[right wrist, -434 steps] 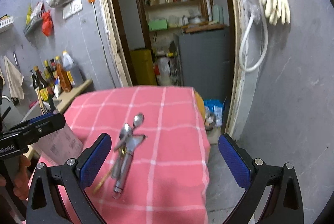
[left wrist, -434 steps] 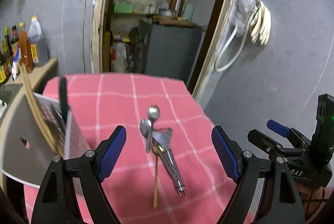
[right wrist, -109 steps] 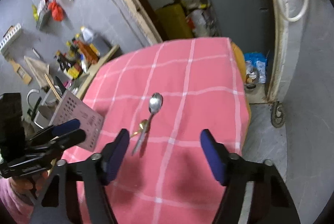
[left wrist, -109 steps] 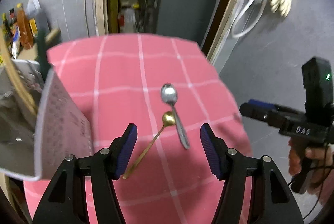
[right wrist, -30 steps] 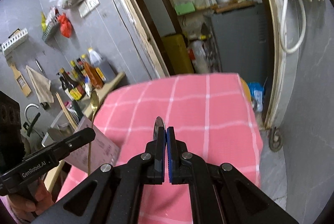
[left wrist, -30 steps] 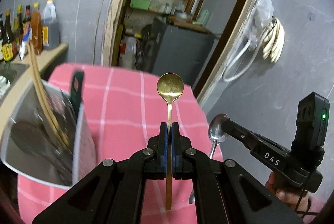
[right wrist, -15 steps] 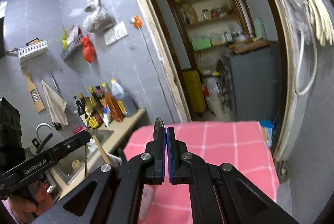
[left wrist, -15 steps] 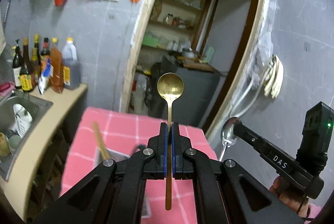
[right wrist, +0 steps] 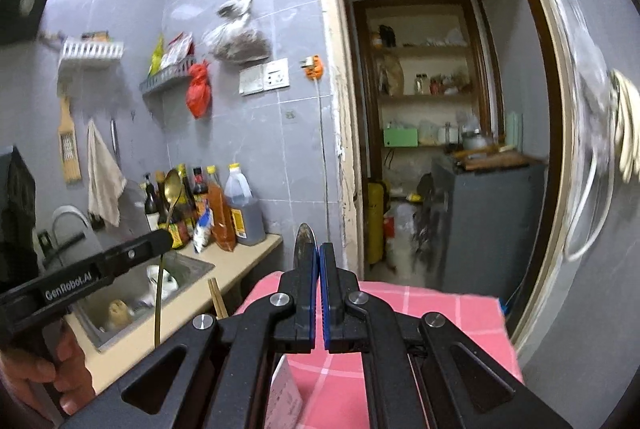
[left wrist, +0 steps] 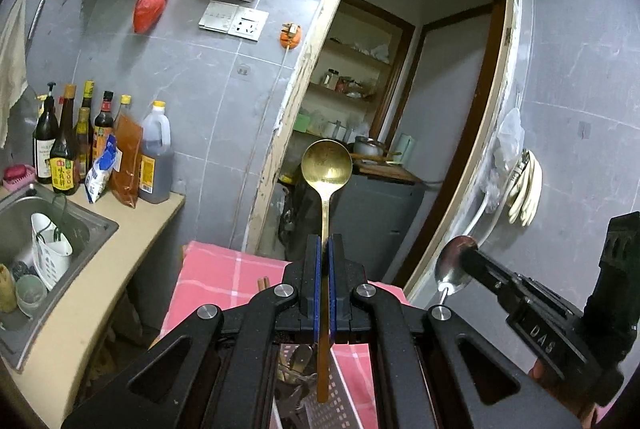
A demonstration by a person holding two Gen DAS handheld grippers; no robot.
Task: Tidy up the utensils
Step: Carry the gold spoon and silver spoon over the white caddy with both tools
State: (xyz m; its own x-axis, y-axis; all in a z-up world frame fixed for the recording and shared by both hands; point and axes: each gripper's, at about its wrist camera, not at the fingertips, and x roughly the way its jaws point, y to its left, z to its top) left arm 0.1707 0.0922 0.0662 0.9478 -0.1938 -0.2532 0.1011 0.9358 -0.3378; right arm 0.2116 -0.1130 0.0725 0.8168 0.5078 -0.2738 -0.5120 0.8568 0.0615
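Fingers of the left gripper are clamped on the gold spoon, handle hanging straight down over the perforated utensil holder directly beneath; the right gripper pinches the silver spoon off to the right, so the left is likely nearer the drop

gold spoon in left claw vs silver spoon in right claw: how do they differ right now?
Colour: the gold spoon is brass-toned, the silver spoon steel-grey.
Pose in the left wrist view: the gold spoon stands upright, bowl up, long handle hanging below the left claw; the silver spoon tilts, and only its bowl and a stub show past the right claw.
Shared: each is clamped in a shut claw, off the table.
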